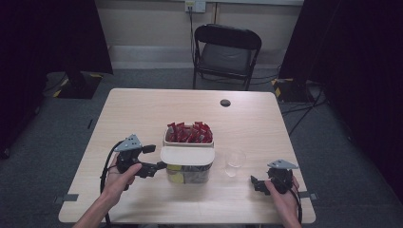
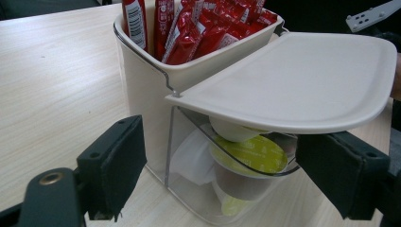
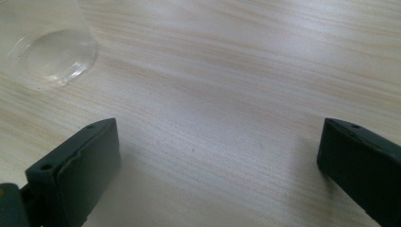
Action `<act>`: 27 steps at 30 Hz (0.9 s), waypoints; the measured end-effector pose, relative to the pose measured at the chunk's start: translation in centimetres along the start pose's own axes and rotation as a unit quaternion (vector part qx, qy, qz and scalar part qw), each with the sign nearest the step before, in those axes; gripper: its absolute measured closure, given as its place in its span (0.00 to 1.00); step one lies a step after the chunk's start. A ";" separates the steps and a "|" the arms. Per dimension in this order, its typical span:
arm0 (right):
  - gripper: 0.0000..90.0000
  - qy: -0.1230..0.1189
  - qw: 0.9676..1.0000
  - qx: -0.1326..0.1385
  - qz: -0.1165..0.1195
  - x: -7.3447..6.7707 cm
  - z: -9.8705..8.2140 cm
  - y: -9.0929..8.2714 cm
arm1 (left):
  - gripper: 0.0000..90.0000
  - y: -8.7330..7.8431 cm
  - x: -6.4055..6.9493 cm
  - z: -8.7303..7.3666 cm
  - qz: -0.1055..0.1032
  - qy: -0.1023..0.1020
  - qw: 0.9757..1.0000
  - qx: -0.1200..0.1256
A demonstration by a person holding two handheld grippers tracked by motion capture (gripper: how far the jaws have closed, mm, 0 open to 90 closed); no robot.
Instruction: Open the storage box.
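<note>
Glossy cream lid (image 1: pixel 187 155), clear plastic cup (image 1: pixel 235 162)

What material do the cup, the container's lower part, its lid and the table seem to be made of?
Cup: clear thin plastic, probably; the table grain shows through it.
Container's lower part: clear rigid plastic; the pods inside are visible.
Lid: cream opaque plastic, matte and smooth.
Table: light wood or wood-look laminate, with printed-looking grain; which one is unclear.

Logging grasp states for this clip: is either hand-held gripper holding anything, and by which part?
Nothing is held. The left hand-held gripper is open around the container's clear lower part; the right hand-held gripper is open over bare table.
</note>
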State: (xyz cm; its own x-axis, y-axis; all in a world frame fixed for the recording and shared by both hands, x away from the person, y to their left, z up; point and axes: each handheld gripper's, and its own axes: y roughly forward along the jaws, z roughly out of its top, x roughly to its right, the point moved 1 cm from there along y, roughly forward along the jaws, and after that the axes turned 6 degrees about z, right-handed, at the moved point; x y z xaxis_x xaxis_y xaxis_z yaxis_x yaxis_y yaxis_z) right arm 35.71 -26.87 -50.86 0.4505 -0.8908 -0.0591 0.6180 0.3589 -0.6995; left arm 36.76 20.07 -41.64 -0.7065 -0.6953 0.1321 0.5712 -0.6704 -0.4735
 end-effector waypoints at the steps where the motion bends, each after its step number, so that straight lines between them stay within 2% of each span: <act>1: 0.00 0.000 1.000 0.000 0.000 0.0 0.0 0.0 | 0.18 0.0 0.0 0.1 -0.001 -0.001 1.000 0.002; 9: 0.00 0.000 1.000 0.000 0.000 0.0 0.0 0.0 | 0.18 0.3 0.0 0.9 -0.001 0.001 1.000 0.005; 16: 0.00 0.000 1.000 0.000 0.000 0.0 0.0 0.0 | 0.18 0.6 -0.2 1.4 -0.003 -0.007 1.000 0.007; 19: 0.00 0.000 1.000 0.000 0.000 0.0 0.0 0.0 | 0.18 0.7 -0.3 1.5 0.002 -0.007 1.000 0.000; 22: 0.00 0.000 1.000 0.000 0.000 0.0 0.0 0.0 | 0.17 0.8 -0.4 1.8 -0.002 -0.013 1.000 -0.007; 27: 0.00 -0.001 1.000 0.000 0.001 0.0 0.0 0.0 | 0.18 0.9 -0.7 2.4 -0.002 -0.016 1.000 -0.007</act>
State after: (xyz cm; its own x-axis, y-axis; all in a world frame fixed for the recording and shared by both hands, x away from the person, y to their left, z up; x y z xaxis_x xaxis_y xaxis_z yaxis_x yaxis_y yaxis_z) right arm 35.74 -26.88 -50.86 0.4532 -0.8895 -0.0592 0.6166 0.3607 -0.6998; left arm 38.73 19.32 -40.10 -0.6947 -0.7011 0.1606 0.5630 -0.6690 -0.4852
